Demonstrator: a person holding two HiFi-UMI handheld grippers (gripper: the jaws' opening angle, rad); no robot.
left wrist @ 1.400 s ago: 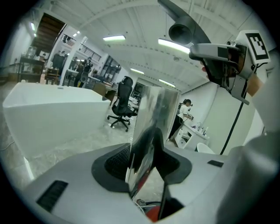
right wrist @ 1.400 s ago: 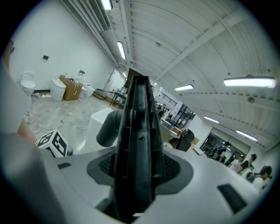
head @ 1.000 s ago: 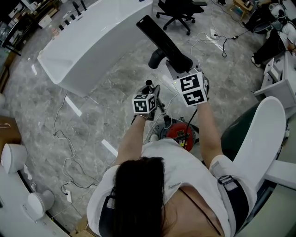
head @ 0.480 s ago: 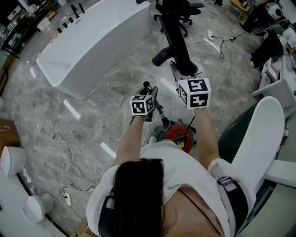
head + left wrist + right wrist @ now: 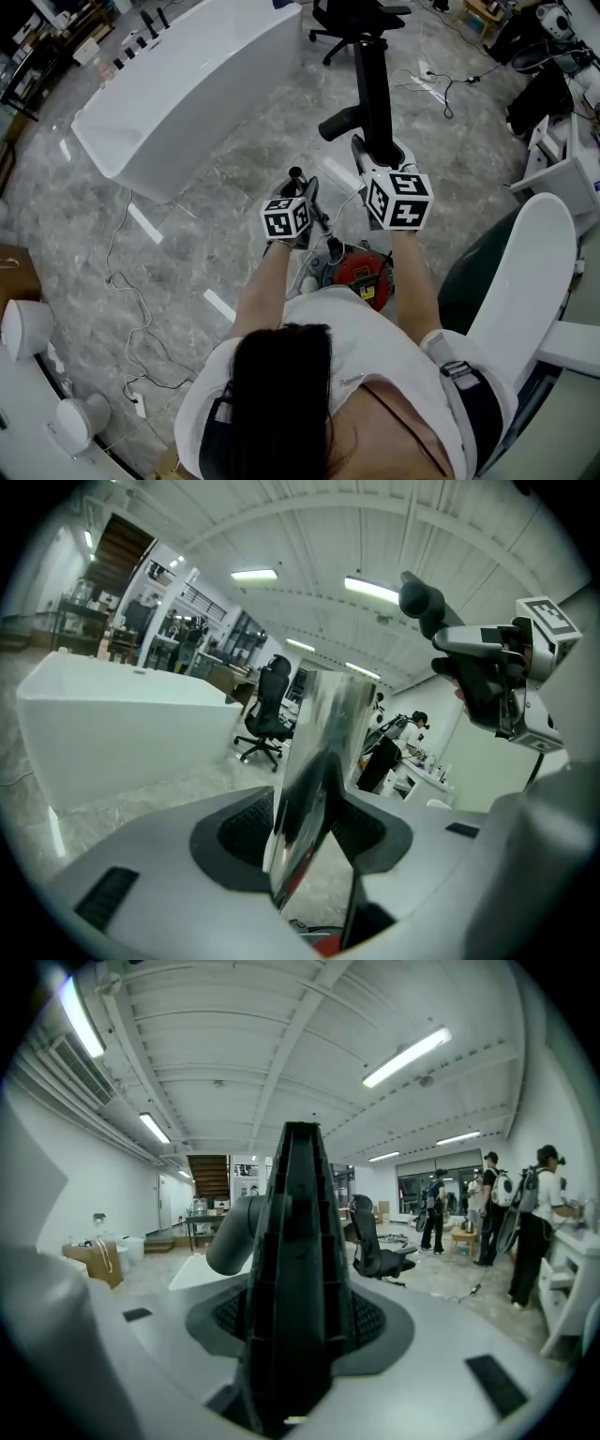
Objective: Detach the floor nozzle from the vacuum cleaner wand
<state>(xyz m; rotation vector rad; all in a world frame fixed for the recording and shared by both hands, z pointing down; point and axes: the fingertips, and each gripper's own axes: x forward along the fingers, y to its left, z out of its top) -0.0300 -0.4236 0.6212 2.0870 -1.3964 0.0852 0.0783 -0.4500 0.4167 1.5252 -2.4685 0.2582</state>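
The black floor nozzle (image 5: 371,75) is apart from the wand and stands on end in my right gripper (image 5: 377,157), which is shut on its base. Its grey neck (image 5: 337,123) juts left with a free end. In the right gripper view the nozzle (image 5: 295,1260) fills the gap between the jaws, neck (image 5: 232,1232) to the left. My left gripper (image 5: 304,190) is shut on the chrome wand (image 5: 319,752), whose open top (image 5: 298,173) points up; its jaws have just been opening slightly, with the wand still between them. The left gripper view shows the right gripper's marker cube (image 5: 546,621) and the neck (image 5: 422,597) at upper right.
The red vacuum body (image 5: 364,274) sits on the marble floor below my hands. A long white counter (image 5: 187,84) lies at upper left, a black office chair (image 5: 352,19) beyond the nozzle, a white chair (image 5: 525,272) at right. Cables (image 5: 131,281) trail over the floor. People (image 5: 487,1208) stand far right.
The right gripper has rolled, swinging the nozzle from leaning up-left to nearly straight up, and has shifted slightly right and down. The left gripper and wand have stayed put.
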